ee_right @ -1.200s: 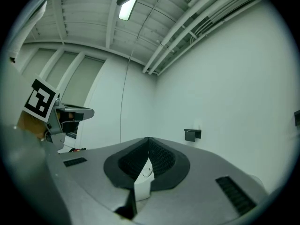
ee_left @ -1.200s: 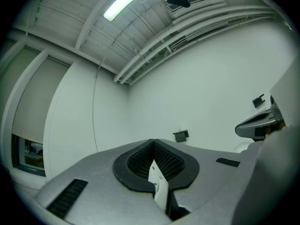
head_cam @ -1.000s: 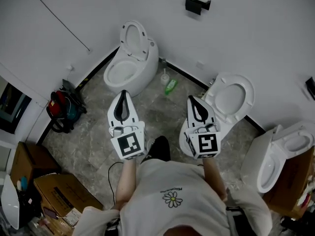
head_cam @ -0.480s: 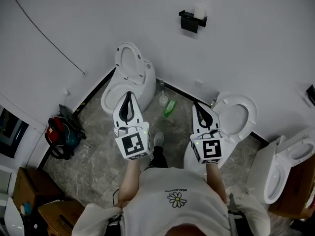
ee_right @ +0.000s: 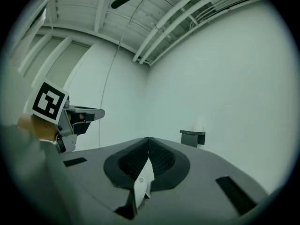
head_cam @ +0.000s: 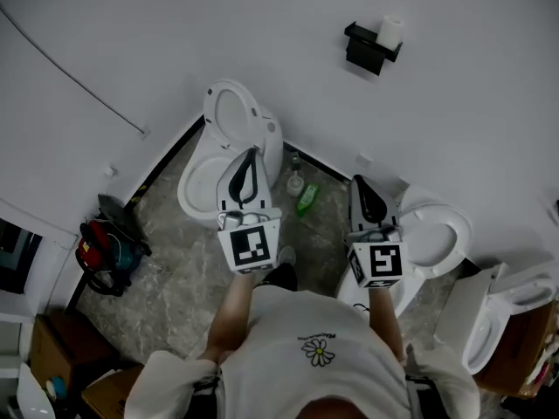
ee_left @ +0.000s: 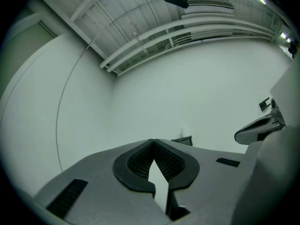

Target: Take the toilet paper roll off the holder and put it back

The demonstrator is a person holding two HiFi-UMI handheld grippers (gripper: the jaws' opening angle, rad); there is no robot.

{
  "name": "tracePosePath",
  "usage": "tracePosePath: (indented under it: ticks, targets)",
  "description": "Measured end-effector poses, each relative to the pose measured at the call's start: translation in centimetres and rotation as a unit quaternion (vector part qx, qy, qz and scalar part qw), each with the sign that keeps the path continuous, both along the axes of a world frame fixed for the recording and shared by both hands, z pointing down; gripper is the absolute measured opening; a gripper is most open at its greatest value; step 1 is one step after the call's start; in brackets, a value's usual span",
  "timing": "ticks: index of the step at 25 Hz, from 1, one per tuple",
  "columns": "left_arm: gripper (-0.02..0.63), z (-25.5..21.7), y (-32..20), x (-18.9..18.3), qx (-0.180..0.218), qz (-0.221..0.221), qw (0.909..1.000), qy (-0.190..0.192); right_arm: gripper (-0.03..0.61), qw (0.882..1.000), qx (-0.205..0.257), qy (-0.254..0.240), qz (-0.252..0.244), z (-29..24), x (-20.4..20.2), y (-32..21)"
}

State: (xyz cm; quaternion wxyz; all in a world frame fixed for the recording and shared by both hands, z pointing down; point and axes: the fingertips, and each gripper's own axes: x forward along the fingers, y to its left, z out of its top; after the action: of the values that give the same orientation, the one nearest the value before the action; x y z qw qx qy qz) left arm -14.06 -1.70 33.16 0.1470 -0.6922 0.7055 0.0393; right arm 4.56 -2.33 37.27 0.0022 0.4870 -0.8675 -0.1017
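A white toilet paper roll (head_cam: 390,31) stands on top of a black holder (head_cam: 370,49) fixed high on the white wall. Both grippers are held out in front of the person, well short of the holder. My left gripper (head_cam: 253,153) is shut and empty, its tips meeting over the left toilet. To its right my right gripper (head_cam: 358,182) is also shut and holds nothing. In the left gripper view the holder (ee_left: 182,140) peeks just past the closed tips. The right gripper view shows the holder (ee_right: 192,138) ahead, right of its tips, with the pale roll (ee_right: 200,124) faint above it.
Three white toilets stand along the wall: one at left (head_cam: 218,112), one at centre right (head_cam: 434,235), one at far right (head_cam: 500,305). A green bottle (head_cam: 306,201) and a small clear one (head_cam: 295,182) lie between the first two. A red bag (head_cam: 100,257) sits at left.
The person has stepped toward the wall, carrying both grippers forward and a little to the right. Both grippers stay shut and empty.
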Motion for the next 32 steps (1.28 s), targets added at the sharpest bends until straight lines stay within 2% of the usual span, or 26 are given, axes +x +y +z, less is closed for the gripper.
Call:
tracePosePath:
  ticks: [6,10,13,24,32]
  targets:
    - [0.018,-0.9,-9.5,-2.4,0.008,0.032,0.9993,0.015,0.009,0.999,-0.015,-0.017,0.028,-1.7,-2.5,-8.1]
    - [0.018,-0.8,-13.4,-3.3,-0.004,0.048,0.9985,0.027,0.009,0.998,-0.031,-0.029,0.048,-2.0,-3.4,-11.4]
    - [0.018,-0.6,-15.6,-3.5,-0.013,0.047,0.9984,0.030,0.009,0.998,-0.031,-0.019,0.050,-2.1,-4.0,-13.6]
    - [0.018,0.7,-18.3,0.6,-0.032,0.061,0.9967,0.043,0.009,0.999,0.006,-0.021,0.033,-2.5,-3.2,-17.0]
    - [0.018,0.2,-20.4,1.0,-0.032,0.071,0.9968,0.017,0.009,0.999,0.017,-0.030,0.036,-2.9,-2.6,-18.6]
